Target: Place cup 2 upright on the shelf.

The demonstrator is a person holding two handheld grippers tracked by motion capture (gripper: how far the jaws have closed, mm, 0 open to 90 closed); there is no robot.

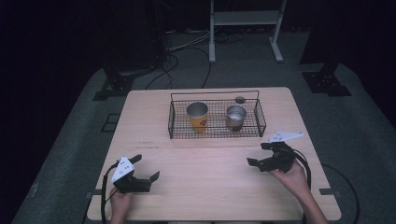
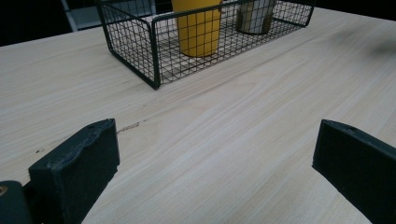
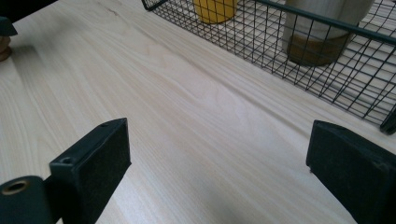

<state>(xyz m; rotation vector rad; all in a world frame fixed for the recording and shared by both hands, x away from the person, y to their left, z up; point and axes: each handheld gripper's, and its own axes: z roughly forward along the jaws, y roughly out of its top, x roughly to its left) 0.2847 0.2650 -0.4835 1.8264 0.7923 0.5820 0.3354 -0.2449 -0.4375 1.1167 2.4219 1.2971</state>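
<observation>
cups: we are seeing two of them standing upright in the wire basket [image 1: 215,132] at the far middle of the table [image 1: 215,186], a yellow cup [image 1: 197,116] on the left and a steel cup [image 1: 236,117] on the right, apart from each other, mouths up so they are easy to take from above or by the wall.
basket: it is sitting flat on the table, its low mesh walls keeping both cups together and stopping them from sliding off.
small dark disc: we are noticing a round dark spot [image 1: 240,100] just behind the basket; we cannot tell what it is.
left gripper: we are keeping the left gripper [image 1: 145,169] low over the near left of the table, well apart from the basket, its fingers [image 2: 77,172] spread wide with only bare wood between them, likely waiting.
right gripper: we are holding the right gripper [image 1: 259,154] near the basket's front right corner, fingers [image 3: 93,163] spread wide and pinching nothing; in the right gripper view the steel cup [image 3: 322,32] is standing just behind the mesh.
why so: we are judging that the right side is lining up for the steel cup, the nearer one, with fingers wide enough to pass around it.
next need: we are thinking the fingers must rise over the basket wall before closing.
</observation>
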